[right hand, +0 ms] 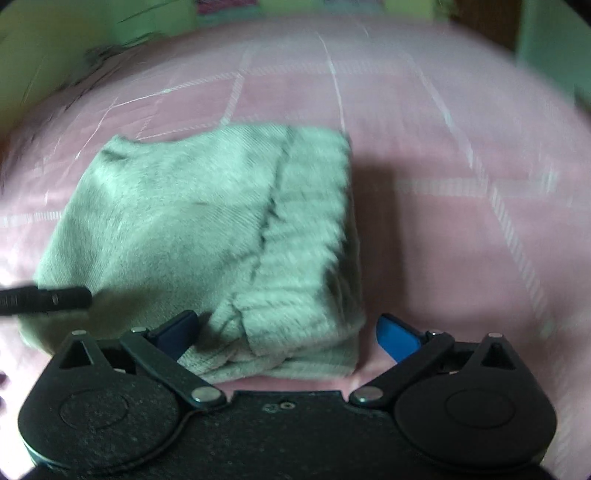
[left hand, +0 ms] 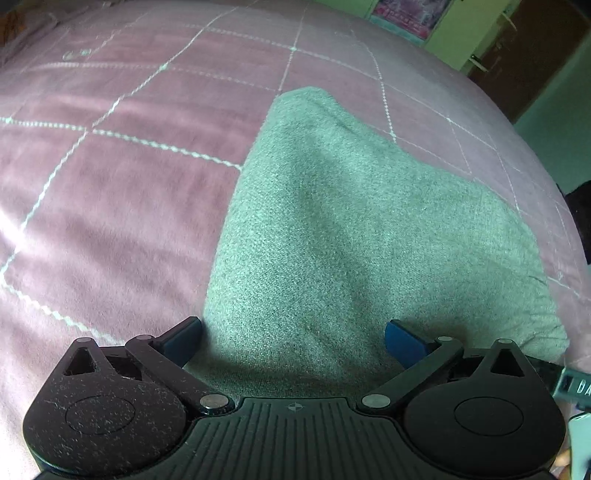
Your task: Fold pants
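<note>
One pair of grey-green knit pants (right hand: 207,236) lies folded into a thick, roughly square bundle on a bed, resting on a pink bedspread (right hand: 461,166) crossed by pale stitched lines. The right wrist view, blurred by motion, shows the whole bundle: stacked layers at its near edge, a ribbed band (right hand: 306,229) running along its right side, and a dark seam from far to near between band and plain knit. The left wrist view shows only the plain knit top of the pants (left hand: 332,229), with a shallow dent in the middle and its far corner pointing away.

The right tool (right hand: 288,332) has its two blue fingers (right hand: 397,338) spread wide, with the near right corner of the bundle lying between them; the pads do not press on the cloth. The left tool (left hand: 293,341) is likewise spread wide over the near edge of the pants, its fingers (left hand: 404,343) apart from each other and clamping nothing.

Only the right view shows a black rod-like part (right hand: 48,299) reaching in from the left over the bundle's near left corner. Only the left view shows a brown wooden door (left hand: 517,55) and a pink poster (left hand: 406,14) on a green wall (left hand: 447,44) beyond the far edge of the bed.
</note>
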The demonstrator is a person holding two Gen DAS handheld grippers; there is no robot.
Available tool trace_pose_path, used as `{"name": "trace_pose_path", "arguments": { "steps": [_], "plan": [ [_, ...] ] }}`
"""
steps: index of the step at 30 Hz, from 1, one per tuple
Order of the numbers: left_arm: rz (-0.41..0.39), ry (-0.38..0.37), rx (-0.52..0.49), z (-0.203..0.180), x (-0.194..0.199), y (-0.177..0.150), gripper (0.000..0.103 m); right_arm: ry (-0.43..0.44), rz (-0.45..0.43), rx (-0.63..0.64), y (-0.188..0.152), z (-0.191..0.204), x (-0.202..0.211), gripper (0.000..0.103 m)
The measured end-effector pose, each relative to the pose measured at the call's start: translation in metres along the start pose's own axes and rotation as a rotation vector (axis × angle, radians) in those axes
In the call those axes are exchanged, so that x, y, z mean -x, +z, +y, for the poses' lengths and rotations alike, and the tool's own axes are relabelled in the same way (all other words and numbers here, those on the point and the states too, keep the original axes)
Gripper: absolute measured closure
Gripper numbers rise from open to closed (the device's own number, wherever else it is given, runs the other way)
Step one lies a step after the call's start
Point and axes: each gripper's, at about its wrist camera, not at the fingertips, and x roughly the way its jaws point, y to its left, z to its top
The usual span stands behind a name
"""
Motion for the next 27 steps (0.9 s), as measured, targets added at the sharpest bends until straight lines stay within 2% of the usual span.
{"name": "trace_pose_path", "arguments": {
  "steps": [2, 4, 11, 15, 19, 24, 27],
  "plan": [
    [0.018, -0.012, -0.023, 0.002, -0.002, 0.003, 0.000, 0.075, 0.080, -0.145, -0.003, -0.021, -0.009, 0.000],
    [0.012, -0.033, -0.009, 0.008, -0.003, 0.002, 0.000, 0.119, 0.108, -0.220, -0.004, -0.033, -0.014, 0.000],
    [-0.071, -0.061, -0.026, 0.012, -0.003, -0.010, 0.000, 0.152, 0.102, -0.222, -0.004, -0.035, -0.018, 0.000],
    [-0.082, -0.075, -0.023, 0.014, -0.003, -0.011, 0.000, 0.193, 0.076, -0.232, -0.007, -0.041, -0.020, 0.000],
    [-0.062, -0.078, 0.034, 0.014, -0.002, -0.007, 0.000, 0.201, 0.042, -0.268, -0.011, -0.048, -0.019, 0.000],
    [-0.071, -0.153, 0.132, 0.032, -0.004, -0.007, 0.000, 0.215, 0.034, -0.243, -0.013, -0.047, -0.018, 0.000],
    [-0.010, -0.143, 0.015, 0.025, -0.004, 0.000, 0.000, 0.228, 0.039, -0.204, -0.013, -0.046, -0.017, 0.000]
  ]
}}
